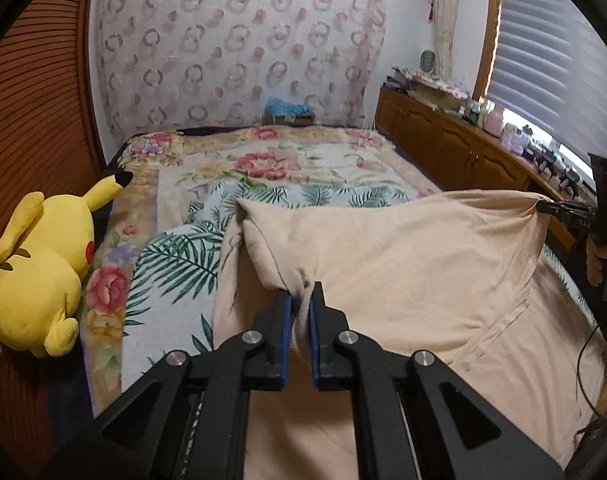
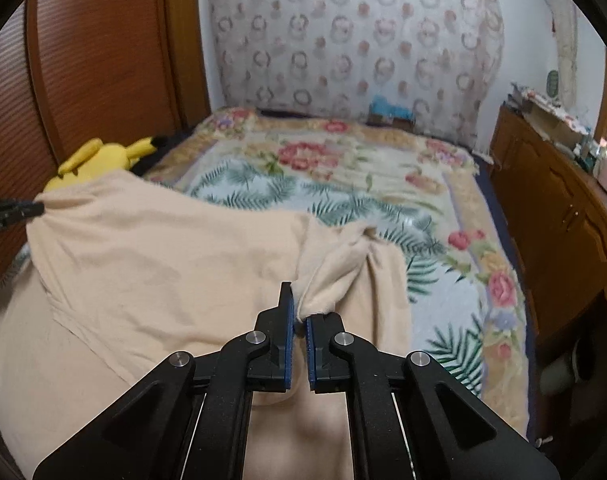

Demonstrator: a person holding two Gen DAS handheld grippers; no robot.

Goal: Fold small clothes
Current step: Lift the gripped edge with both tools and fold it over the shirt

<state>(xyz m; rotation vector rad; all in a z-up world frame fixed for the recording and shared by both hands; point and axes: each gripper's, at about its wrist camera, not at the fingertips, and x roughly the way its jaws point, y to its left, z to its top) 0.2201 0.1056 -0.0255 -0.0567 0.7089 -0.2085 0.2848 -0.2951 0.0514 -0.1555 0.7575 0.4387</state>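
Two tools hold one peach-coloured garment (image 1: 403, 264) above a bed (image 1: 175, 280), each pinching a bunched corner of the cloth. Seen from the left wrist, the left tool (image 1: 301, 300) has its blue-padded fingers (image 1: 288, 320) pressed narrow on a gathered fold, with the fabric squeezed into a thin strip between the pads. At the far right edge of that same view, the right tool (image 1: 543, 205) grips another corner, and a hand (image 1: 597, 256) shows below it on the handle. Between the two grips the cloth stretches across as a raised sheet, while its lower part drapes down toward the cameras and lies on the bed.

From the right wrist, the right tool (image 2: 299, 312) is likewise closed tight on a bunch of the garment (image 2: 163, 264), which puffs out just past the fingertips. The left tool (image 2: 35, 209) appears at the left edge, clamped on the opposite corner.

Under the garment lies a blanket printed with green fern leaves (image 1: 171, 256), and under that a larger blanket with red flowers (image 1: 263, 164). A yellow plush toy (image 1: 39, 276) lies along the bed's left side against a ribbed wooden panel (image 1: 35, 120). A patterned curtain (image 1: 239, 40) hangs at the far end, and a wooden cabinet (image 1: 443, 140) crowded with small items runs along the right under a window blind (image 1: 551, 52)
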